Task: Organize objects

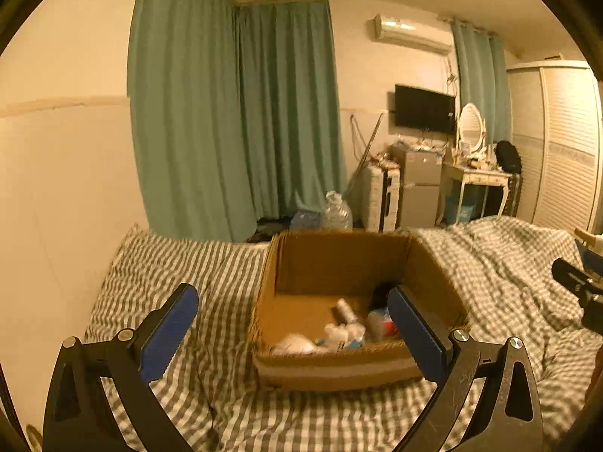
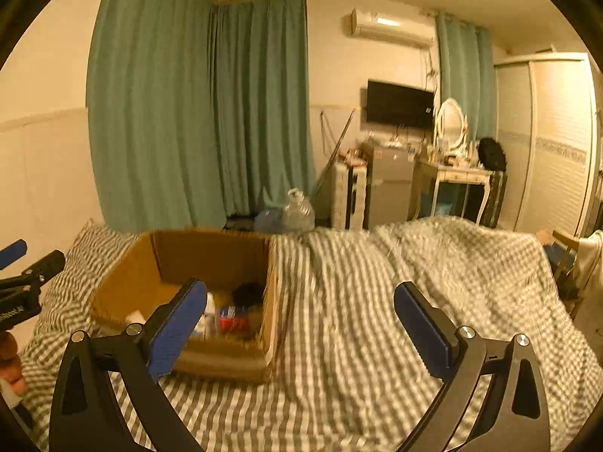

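Left tool (image 1: 293, 309): fingers spread wide apart, nothing between them, held above the bed (image 1: 181, 271). Cardboard box (image 1: 331, 367) sits just ahead of it, slightly toward its right finger, resting on the grey-and-white checked cover. Box is open at the top. Inside, toward its near right corner: a small white bottle (image 1: 346, 310), a white lump (image 1: 296, 343), a red-and-white item (image 1: 384, 322), something black (image 1: 382, 293) behind them. Contents blurred; not identified further.

Right tool (image 2: 301, 310): fingers likewise wide apart, holding nothing, over the rumpled quilt (image 2: 433, 263). Same box (image 2: 222, 363) lies ahead and to its left, partly behind its left finger. Left tool shows at the far left edge of this view, right tool at the far right edge of the other.

Beyond the bed: green curtains (image 2: 196, 113), a clear water jug (image 2: 298, 211), a wall television (image 2: 400, 103).
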Motion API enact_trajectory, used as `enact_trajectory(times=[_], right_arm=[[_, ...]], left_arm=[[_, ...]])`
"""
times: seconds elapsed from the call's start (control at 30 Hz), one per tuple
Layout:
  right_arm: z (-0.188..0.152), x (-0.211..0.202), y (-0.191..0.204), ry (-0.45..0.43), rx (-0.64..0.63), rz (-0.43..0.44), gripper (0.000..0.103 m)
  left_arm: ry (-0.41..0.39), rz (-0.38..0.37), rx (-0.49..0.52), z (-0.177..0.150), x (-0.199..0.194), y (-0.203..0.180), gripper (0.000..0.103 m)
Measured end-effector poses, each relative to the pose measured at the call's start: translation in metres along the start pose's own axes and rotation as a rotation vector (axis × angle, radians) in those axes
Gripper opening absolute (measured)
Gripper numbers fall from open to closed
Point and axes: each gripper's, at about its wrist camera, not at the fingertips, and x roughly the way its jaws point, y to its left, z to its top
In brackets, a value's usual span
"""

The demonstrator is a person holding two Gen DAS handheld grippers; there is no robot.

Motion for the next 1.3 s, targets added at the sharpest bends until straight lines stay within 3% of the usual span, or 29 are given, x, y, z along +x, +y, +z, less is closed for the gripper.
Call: enact_trajectory(times=[0.13,0.43,1.3], right_arm=[[-0.011,0.002,0.001,0.004,0.014,0.016,0.1],[-0.012,0.005,0.011,0.019,-0.002,0.014,0.1],[-0.016,0.011,0.018,0.047,-0.028,0.002,0.1]], left_arm=[[0.032,-0.019,-0.03,-0.012,0.001,0.009,0.103],[-0.028,-0.011,-0.012,-0.012,-0.012,0.011,0.103],[0.012,-0.035,0.004,-0.015,-0.005,0.005,0.103]])
